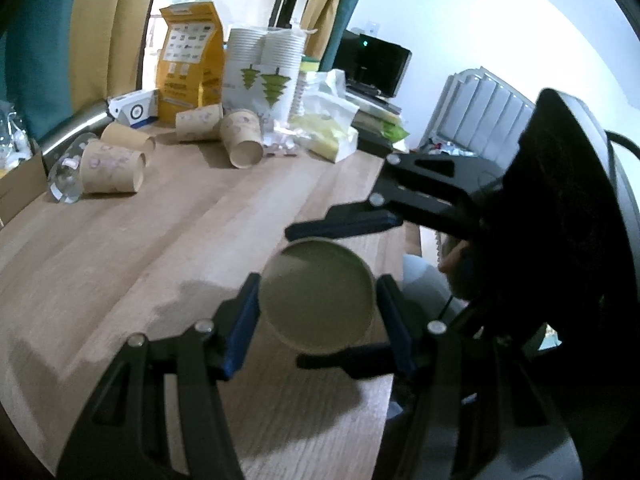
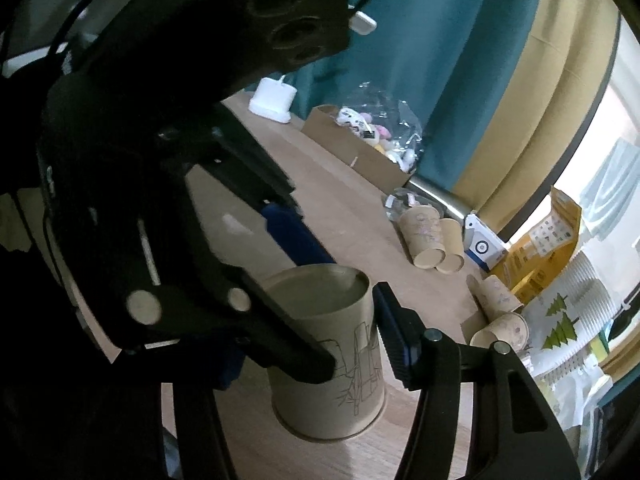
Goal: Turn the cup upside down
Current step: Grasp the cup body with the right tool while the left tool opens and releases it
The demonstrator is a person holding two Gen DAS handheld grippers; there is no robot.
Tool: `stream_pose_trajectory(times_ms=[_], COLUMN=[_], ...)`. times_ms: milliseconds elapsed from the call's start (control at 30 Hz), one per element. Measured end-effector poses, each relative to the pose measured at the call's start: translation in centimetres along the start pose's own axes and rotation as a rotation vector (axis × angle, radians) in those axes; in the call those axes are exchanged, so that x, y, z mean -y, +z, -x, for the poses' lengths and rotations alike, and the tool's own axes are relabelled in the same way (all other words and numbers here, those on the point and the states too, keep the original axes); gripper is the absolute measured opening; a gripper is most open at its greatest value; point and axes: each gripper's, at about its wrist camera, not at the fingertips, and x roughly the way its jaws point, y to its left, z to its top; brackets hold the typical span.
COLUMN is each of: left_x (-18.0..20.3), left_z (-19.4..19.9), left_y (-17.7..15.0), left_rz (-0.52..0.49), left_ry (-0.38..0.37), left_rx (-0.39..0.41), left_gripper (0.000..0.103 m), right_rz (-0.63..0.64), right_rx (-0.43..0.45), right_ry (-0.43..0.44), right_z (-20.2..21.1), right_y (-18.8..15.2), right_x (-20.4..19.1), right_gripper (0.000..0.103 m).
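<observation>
A brown paper cup (image 1: 318, 296) with a line drawing stands upside down on the wooden table (image 1: 160, 248), flat base up, wide rim on the wood; it also shows in the right wrist view (image 2: 332, 356). My left gripper (image 1: 316, 308) has its blue-padded fingers on either side of the cup, close to it or just touching. My right gripper (image 1: 332, 292) reaches in from the right and also straddles the cup, open, one finger beyond it and one in front. In the right wrist view the right gripper (image 2: 320, 340) brackets the cup, with the left gripper crossing over.
Several brown paper cups (image 1: 116, 168) lie on their sides at the table's far left, beside a clear glass (image 1: 68, 172). Behind them stand a yellow bag (image 1: 192, 64), stacked white cups (image 1: 264, 60) and plastic bags. A cardboard box (image 2: 360, 152) sits by the curtain. The table's right edge is near.
</observation>
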Motion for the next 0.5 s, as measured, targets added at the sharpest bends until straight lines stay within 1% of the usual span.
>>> stream_pose_trajectory(times_ms=[267, 500], left_x=[-0.5, -1.1], left_z=[0.2, 1.2], left_y=[-0.1, -0.3], left_rz=[0.036, 0.068], left_ry=[0.001, -0.003], left_rx=[0.014, 0.032], left_gripper=[0.06, 0.062], right_rz=[-0.045, -0.071], right_rx=[0.003, 0.005], right_ry=[-0.024, -0.027], right_z=[-0.1, -0.2], right_y=[-0.2, -0.3], right_x=[0.7, 1.2], right_gripper=[0.06, 0.06])
